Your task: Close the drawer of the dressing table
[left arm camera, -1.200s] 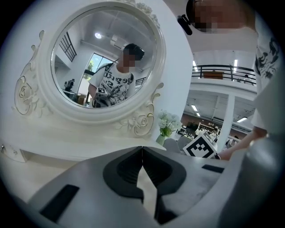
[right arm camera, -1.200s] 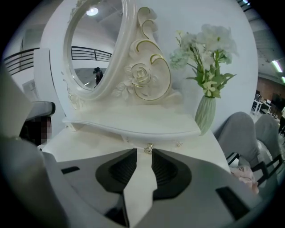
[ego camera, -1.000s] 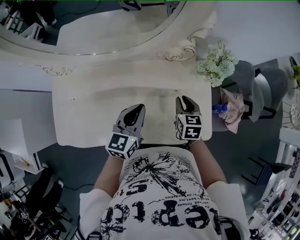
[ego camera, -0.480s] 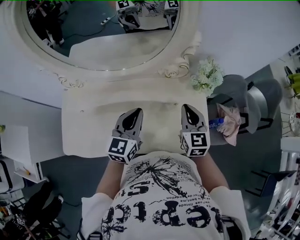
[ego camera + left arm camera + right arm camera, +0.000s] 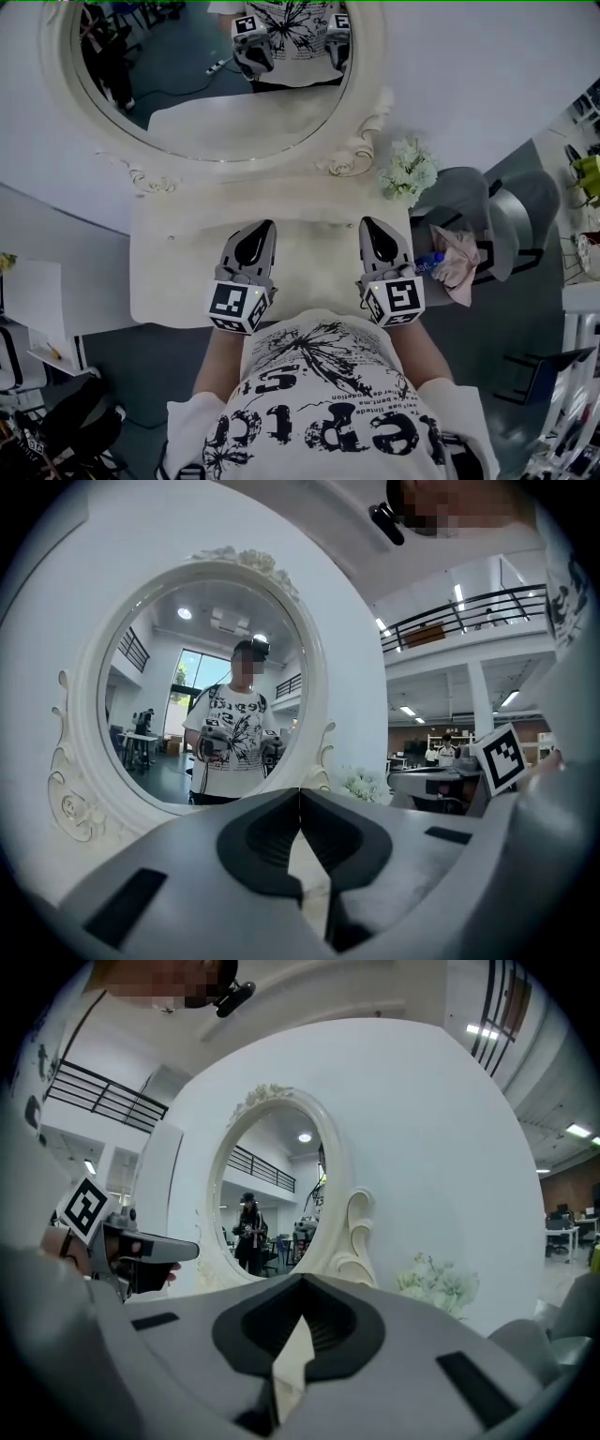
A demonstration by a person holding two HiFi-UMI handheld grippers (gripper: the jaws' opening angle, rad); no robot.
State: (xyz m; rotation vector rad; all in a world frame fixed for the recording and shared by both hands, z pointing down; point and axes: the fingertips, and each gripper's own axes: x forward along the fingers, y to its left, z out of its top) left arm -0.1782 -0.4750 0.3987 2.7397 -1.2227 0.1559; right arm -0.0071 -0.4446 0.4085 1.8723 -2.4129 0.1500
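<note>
left gripper (image 5: 262,230): jaws together, empty, over the near edge of the dressing table (image 5: 183,272)
right gripper (image 5: 368,227): same, pinched closed on nothing
drawer: can't see it anywhere; I'd guess its front runs left-right under that edge, mid-frame, below both grippers, neither one nearer

Both my grippers sit side by side over the cream dressing table (image 5: 169,272), well apart, tips pointing toward the mirror (image 5: 187,103). On the left gripper (image 5: 262,230) the jaws look together, and the same goes for the right gripper (image 5: 368,227). Both marker cubes sit close to my white printed shirt (image 5: 323,403). The mirror is oval with an ornate cream frame and reflects both grippers and my shirt. White flowers (image 5: 408,171) stand at the table's right back corner. A grey chair (image 5: 525,202) is just right of the table, with a pink cloth (image 5: 457,262) and a blue bottle (image 5: 429,261) at its near edge.
</note>
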